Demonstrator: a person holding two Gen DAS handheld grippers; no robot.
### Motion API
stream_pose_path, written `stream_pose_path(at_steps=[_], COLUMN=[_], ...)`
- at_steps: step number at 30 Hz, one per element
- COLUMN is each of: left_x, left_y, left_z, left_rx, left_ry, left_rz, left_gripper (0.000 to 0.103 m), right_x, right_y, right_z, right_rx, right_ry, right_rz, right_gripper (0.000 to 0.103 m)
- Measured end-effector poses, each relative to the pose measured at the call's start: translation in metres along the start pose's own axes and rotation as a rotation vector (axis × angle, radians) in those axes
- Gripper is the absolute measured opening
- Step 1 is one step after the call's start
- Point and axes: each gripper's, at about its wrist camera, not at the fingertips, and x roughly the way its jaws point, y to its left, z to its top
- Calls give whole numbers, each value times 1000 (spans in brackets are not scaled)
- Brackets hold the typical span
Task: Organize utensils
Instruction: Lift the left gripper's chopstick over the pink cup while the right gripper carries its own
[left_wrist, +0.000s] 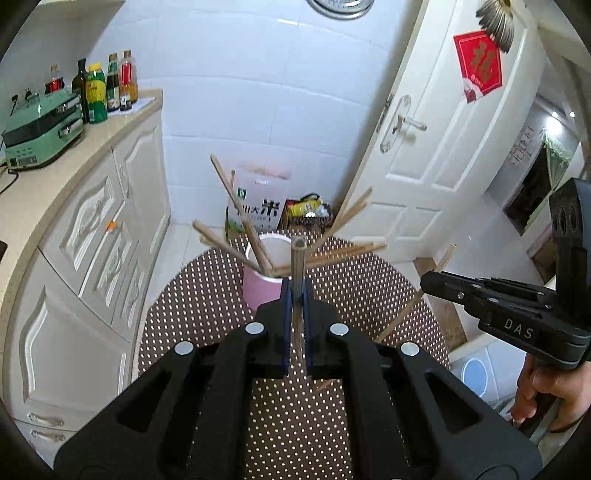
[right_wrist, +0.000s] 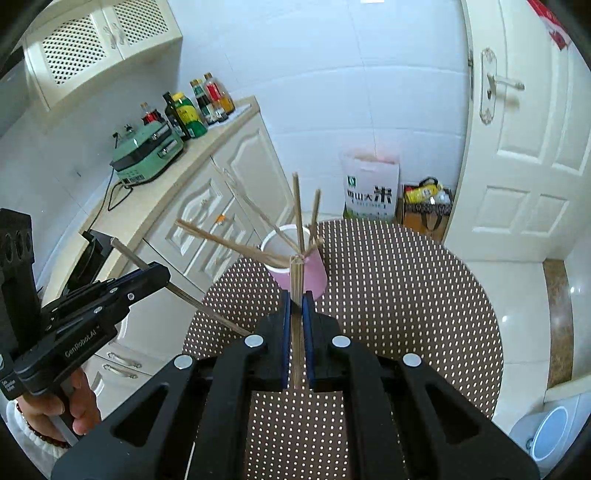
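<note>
A pink cup (left_wrist: 263, 290) with a white inside stands at the far edge of the round dotted table (left_wrist: 207, 317) and holds several wooden chopsticks (left_wrist: 229, 192) fanned outward. My left gripper (left_wrist: 297, 291) is shut on a chopstick (left_wrist: 297, 258) that points up toward the cup. My right gripper (right_wrist: 296, 299) is shut on another chopstick (right_wrist: 296, 273), end-on just before the cup (right_wrist: 314, 273). In the left wrist view the right gripper (left_wrist: 428, 278) holds its chopstick (left_wrist: 410, 302) slanted at the table's right side. In the right wrist view the left gripper (right_wrist: 162, 271) holds its chopstick (right_wrist: 192, 299) at the left.
White cabinets with a counter (left_wrist: 74, 192) run along the left, carrying a green appliance (left_wrist: 40, 133) and several bottles (left_wrist: 107, 86). A rice bag (left_wrist: 258, 201) and a box (left_wrist: 308, 212) sit on the floor behind the table. A white door (left_wrist: 454, 122) stands at the right.
</note>
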Motion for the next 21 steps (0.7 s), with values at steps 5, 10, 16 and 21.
stream_pose_path(at_steps=[5,10,16,21], left_x=[-14,-21,-26,-16], left_y=[9,14,16,23], left_z=[21,39,60,73], left_rx=[-21,-38,-52,-74], left_ry=[-63,-113,-175,-186], left_rz=[9,9,22,38], left_gripper=[6,6,6,6], right_x=[-12,-19,-25,-23], right_y=[7,14,24,30], right_z=[19,40,66,84], right_rx=[-38,-75,-123,-147], right_ry=[-58,-97,-148,-176], right_rz=[3,19,39,49], right_gripper=[5,5,5,5])
